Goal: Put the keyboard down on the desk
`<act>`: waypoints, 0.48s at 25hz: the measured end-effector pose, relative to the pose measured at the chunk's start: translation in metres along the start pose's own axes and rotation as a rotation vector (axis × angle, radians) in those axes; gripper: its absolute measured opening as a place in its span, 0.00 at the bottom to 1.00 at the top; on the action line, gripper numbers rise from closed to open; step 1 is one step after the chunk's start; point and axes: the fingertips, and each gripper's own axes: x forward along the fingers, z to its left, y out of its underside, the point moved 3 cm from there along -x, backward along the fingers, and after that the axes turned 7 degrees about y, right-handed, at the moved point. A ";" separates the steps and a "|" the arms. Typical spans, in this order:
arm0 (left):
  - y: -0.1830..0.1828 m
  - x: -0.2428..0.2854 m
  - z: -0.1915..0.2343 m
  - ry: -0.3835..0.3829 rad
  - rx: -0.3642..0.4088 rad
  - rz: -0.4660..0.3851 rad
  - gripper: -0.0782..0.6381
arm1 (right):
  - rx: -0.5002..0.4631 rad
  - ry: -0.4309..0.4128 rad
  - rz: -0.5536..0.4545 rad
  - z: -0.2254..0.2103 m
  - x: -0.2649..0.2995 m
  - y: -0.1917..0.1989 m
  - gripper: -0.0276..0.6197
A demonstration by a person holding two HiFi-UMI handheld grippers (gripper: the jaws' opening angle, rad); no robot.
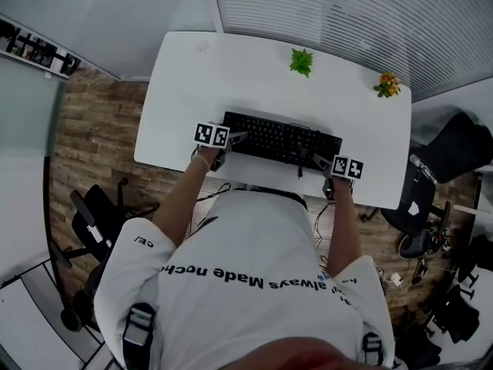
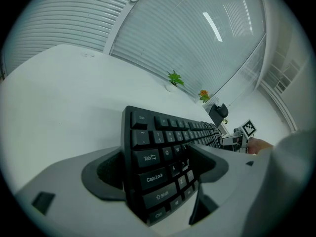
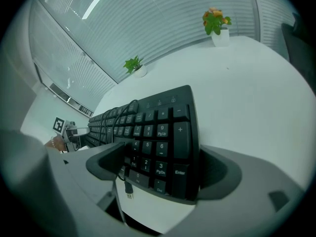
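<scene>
We are clamping the keyboard's (image 1: 281,140) ends in the left gripper (image 2: 158,169) and right gripper (image 3: 163,167) at the desk's (image 1: 231,68) near edge; next, probably, lowering it level and releasing.

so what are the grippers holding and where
The keyboard, by its two ends: left gripper shut on the Caps Lock end, right gripper on the number-pad end.

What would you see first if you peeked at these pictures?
A long black keyboard, held at both ends near the front of the white desk: the left gripper grips the Tab end, the right gripper the number-pad end. Its unplugged cable lies over the keys. A green plant and a flowering plant stand at the desk's far edge.
</scene>
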 end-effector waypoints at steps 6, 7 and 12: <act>0.001 0.002 0.001 -0.017 0.019 0.012 0.66 | -0.018 0.024 0.007 -0.002 0.003 0.001 0.77; 0.001 0.002 0.001 -0.019 0.021 0.014 0.66 | -0.020 0.026 0.007 -0.002 0.002 0.000 0.77; 0.000 0.001 -0.001 -0.025 0.034 0.019 0.66 | -0.037 0.048 0.005 -0.002 0.000 0.000 0.77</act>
